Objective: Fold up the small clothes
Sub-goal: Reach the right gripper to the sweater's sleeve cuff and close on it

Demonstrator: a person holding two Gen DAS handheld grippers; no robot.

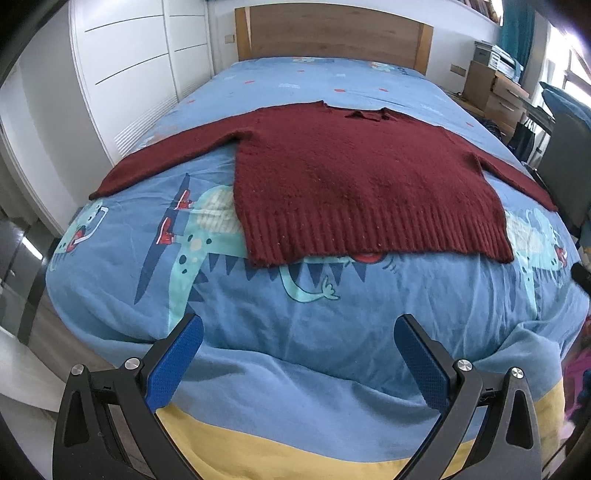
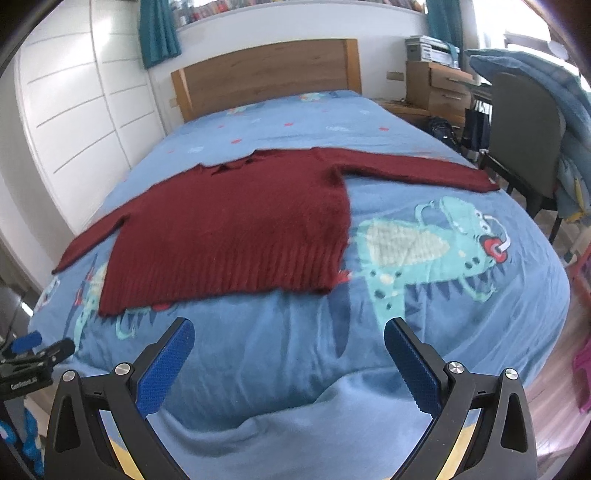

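Observation:
A dark red knitted sweater point(image 1: 343, 177) lies flat on the bed, front up, sleeves spread out to both sides, ribbed hem toward me. It also shows in the right wrist view point(image 2: 236, 229). My left gripper point(image 1: 298, 328) is open and empty, above the foot of the bed, short of the hem. My right gripper point(image 2: 289, 332) is open and empty, also short of the hem, toward the sweater's right half. The left gripper's tip point(image 2: 40, 350) shows at the far left of the right wrist view.
The bed has a blue dinosaur-print cover point(image 1: 295, 332) and a wooden headboard point(image 1: 332, 33). White wardrobe doors point(image 1: 129, 74) stand on the left. A grey chair point(image 2: 524, 136) draped with a blue blanket and a wooden desk point(image 2: 439, 88) stand on the right.

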